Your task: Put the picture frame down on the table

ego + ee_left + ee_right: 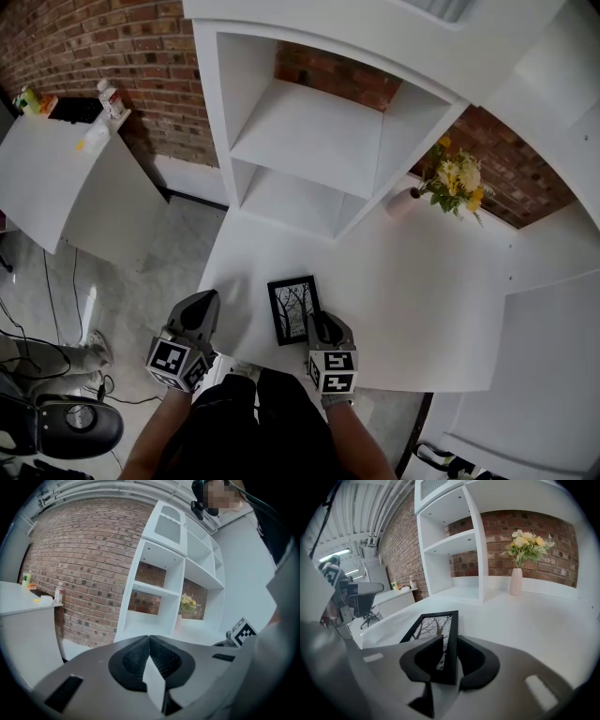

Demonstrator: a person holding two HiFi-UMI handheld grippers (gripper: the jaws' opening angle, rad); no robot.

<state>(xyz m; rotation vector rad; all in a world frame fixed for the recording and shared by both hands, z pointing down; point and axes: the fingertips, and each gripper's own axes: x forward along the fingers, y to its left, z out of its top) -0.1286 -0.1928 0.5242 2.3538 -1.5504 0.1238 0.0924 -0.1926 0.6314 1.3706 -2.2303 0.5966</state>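
Observation:
A black picture frame (292, 308) with a bare-tree print lies flat near the front edge of the white table (422, 309). My right gripper (319, 322) is shut on the frame's near right edge. In the right gripper view the frame (433, 625) stretches away from the jaws, and its rail sits pinched between the two dark pads of the right gripper (449, 641). My left gripper (207, 300) hovers at the table's front left corner, apart from the frame. Its jaws meet at the tips, so the left gripper (149, 639) is shut on nothing.
A white open shelf unit (309, 141) stands on the back of the table. A pale vase of yellow flowers (455, 183) sits to its right before a brick wall. A second white table (56, 178) is off to the left, and an office chair (66, 427) stands at the lower left.

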